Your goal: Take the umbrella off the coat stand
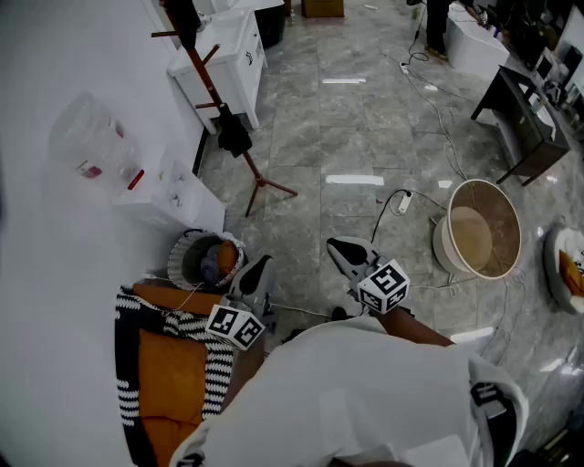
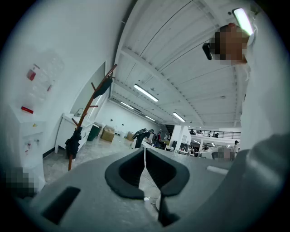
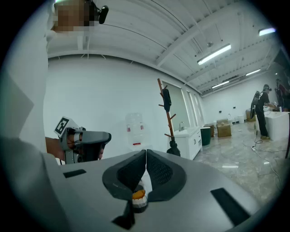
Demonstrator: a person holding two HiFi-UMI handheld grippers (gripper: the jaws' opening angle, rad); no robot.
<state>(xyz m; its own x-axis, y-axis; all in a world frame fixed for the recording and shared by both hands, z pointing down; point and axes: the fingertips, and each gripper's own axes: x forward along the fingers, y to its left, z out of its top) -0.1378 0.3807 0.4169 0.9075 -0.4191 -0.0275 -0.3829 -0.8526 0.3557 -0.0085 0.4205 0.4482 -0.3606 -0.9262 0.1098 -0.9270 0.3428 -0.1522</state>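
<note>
A brown wooden coat stand (image 1: 212,87) rises by the white wall at the far left. A folded black umbrella (image 1: 234,135) hangs low on one of its pegs, and another dark item (image 1: 183,16) hangs at the top. Both grippers are held close to the person's body, well short of the stand. My left gripper (image 1: 264,266) is shut and empty; its view shows the stand (image 2: 89,105) and umbrella (image 2: 73,143) far off to the left. My right gripper (image 1: 337,247) is also shut with nothing held; the umbrella (image 3: 173,148) lies straight ahead beyond its jaws (image 3: 146,152).
A water dispenser (image 1: 172,199) and a white cabinet (image 1: 225,57) line the wall beside the stand. A bin (image 1: 206,260) and an orange seat with a striped blanket (image 1: 172,367) sit near my left gripper. Cables (image 1: 394,208) and a round tub (image 1: 478,229) lie on the right floor.
</note>
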